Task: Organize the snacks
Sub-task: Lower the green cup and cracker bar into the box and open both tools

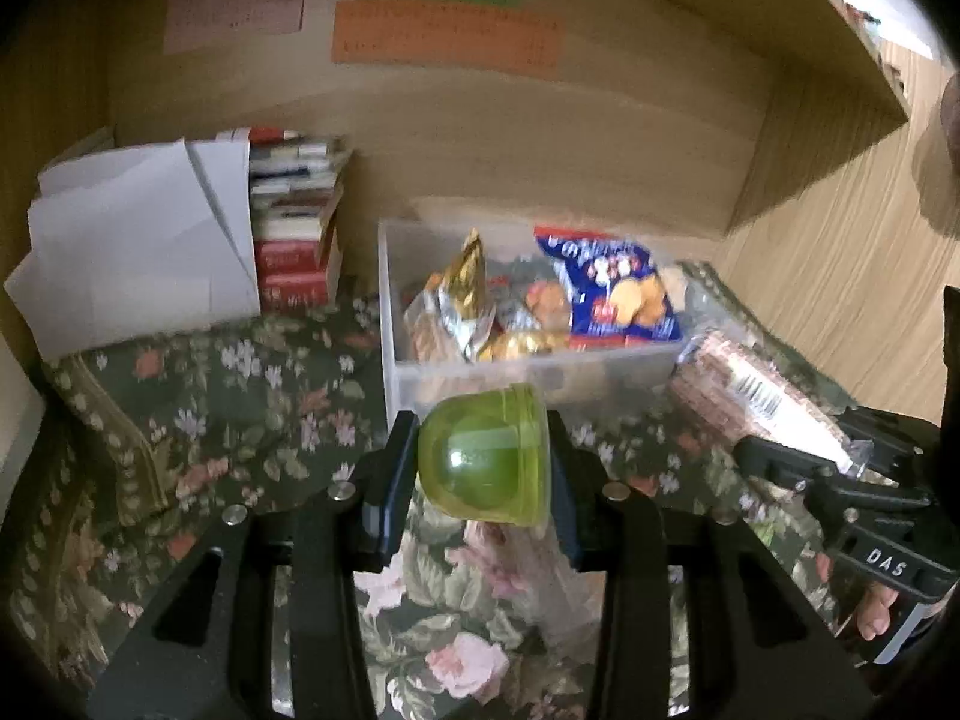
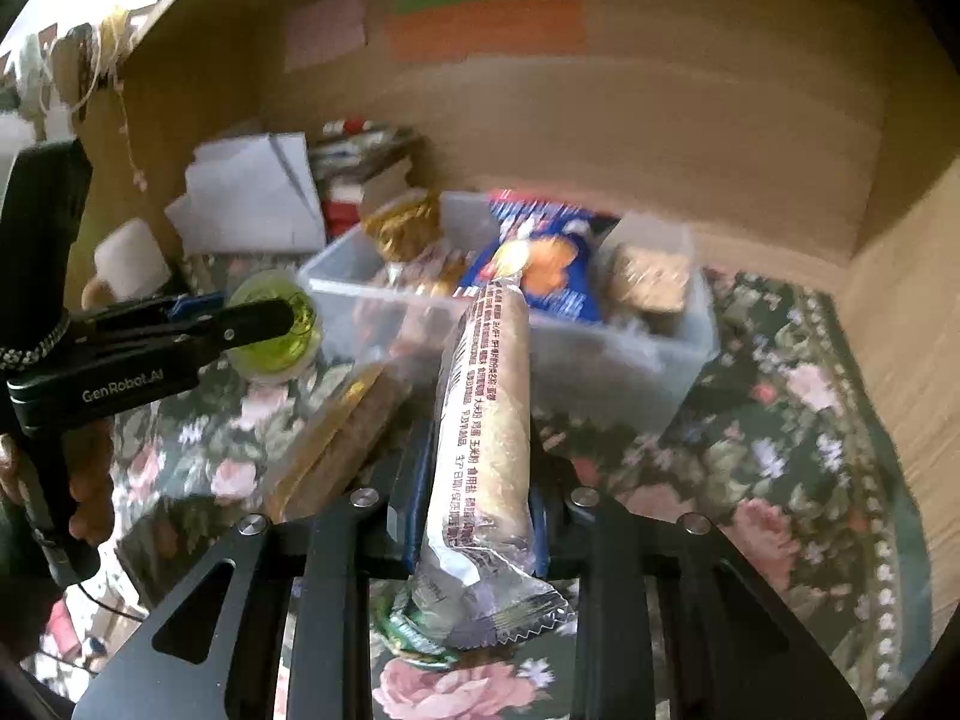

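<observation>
Left wrist view: my left gripper (image 1: 483, 468) clamps a green jelly cup (image 1: 485, 461).
Right grip: my right gripper (image 2: 480, 498) pinches a wrapped biscuit roll (image 2: 483, 450).
Risk: roll catching the clear bin (image 2: 672, 354) front rim.

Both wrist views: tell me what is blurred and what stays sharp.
Left wrist view: the green jelly cup in the left gripper is fairly sharp, while the clear snack bin and the wall notes smear. Right wrist view: the wrapped snack bar in the right gripper reads clearly; the bin behind is motion-blurred. Both frames darken and bend at the edges.
</observation>
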